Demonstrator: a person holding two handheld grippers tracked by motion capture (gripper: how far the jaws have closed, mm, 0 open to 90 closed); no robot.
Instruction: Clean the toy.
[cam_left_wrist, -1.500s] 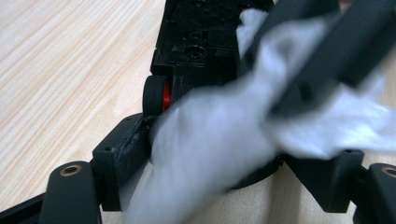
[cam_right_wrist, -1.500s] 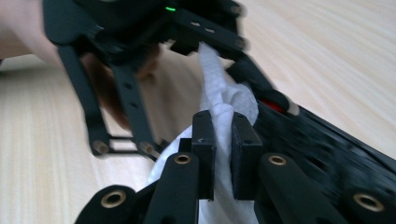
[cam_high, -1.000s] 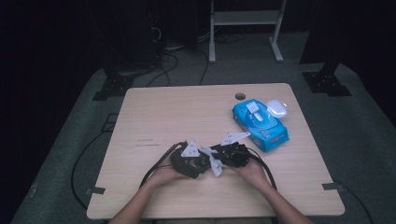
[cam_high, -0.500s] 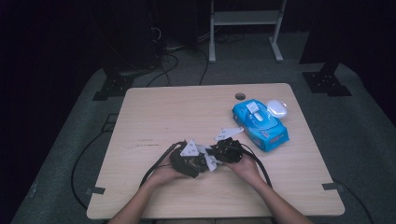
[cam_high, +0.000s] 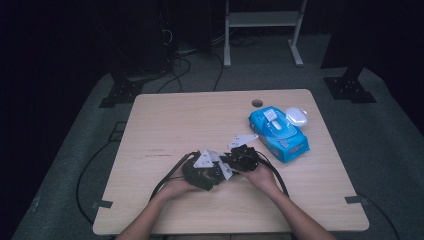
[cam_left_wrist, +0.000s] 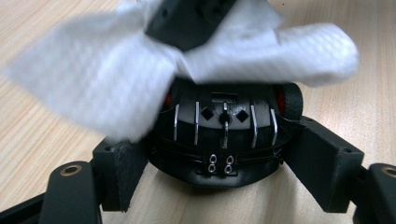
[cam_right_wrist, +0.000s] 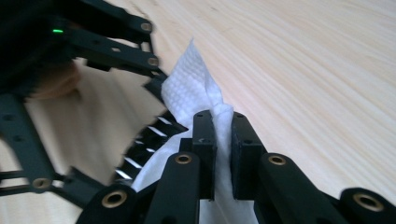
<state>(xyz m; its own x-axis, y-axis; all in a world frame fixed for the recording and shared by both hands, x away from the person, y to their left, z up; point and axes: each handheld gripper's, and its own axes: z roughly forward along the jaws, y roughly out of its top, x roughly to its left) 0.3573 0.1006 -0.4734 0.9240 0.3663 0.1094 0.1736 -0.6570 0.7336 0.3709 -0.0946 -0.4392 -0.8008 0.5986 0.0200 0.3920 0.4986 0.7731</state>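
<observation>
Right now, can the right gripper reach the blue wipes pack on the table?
Probably yes, but not freely: the right gripper is shut on a white wipe. The blue wipes pack lies close by with bare table between them.

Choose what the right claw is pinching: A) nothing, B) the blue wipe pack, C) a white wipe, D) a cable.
C: in the right gripper view, the right claw is closed on a bunched white wipe, held against the black toy car in the left claw.
</observation>
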